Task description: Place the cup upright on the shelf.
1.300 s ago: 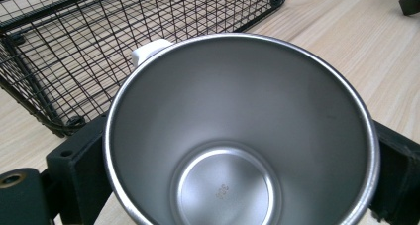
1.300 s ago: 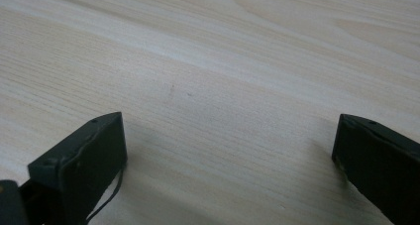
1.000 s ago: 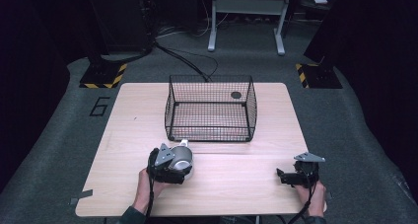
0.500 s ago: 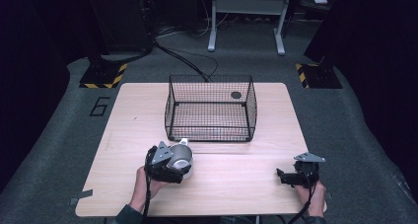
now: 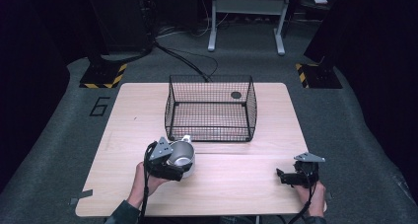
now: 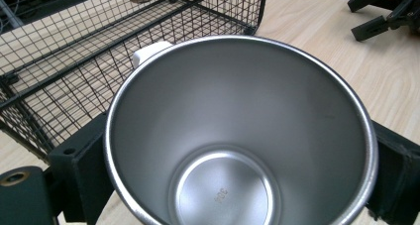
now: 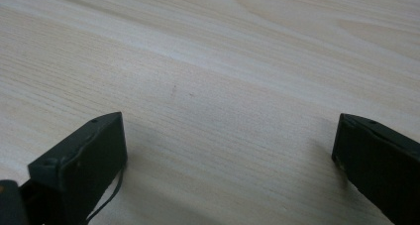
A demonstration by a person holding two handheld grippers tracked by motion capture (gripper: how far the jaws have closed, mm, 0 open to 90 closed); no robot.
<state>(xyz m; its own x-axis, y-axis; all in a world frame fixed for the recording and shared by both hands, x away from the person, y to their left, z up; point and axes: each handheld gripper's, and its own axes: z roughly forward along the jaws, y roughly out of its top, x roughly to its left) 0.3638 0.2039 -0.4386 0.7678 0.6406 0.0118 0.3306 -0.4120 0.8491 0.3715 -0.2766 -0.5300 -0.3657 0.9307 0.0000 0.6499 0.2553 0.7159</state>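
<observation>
A steel mug point(image 5: 180, 156) with a white outside and handle is clamped in my left gripper point(image 5: 170, 165), just in front of the black wire basket point(image 5: 211, 108). In the left gripper view the mug point(image 6: 237, 136) is empty, its mouth facing the camera, a black jaw on each side of it and the basket point(image 6: 74, 61) close behind. My right gripper point(image 5: 286, 177) rests near the table's front right corner, open. Its two jaws stand wide apart over bare wood point(image 7: 218, 86) in the right gripper view, and the gripper point(image 7: 230, 150) holds nothing.
A small dark disc point(image 5: 236, 94) lies at the basket's far right corner. The wooden table point(image 5: 246, 184) is bordered by grey floor. A metal stand point(image 5: 246, 17) and dark equipment bases with yellow-black tape point(image 5: 103, 76) lie beyond the table.
My left gripper with the mug has shifted slightly and tilted; the right gripper has stayed in place.
</observation>
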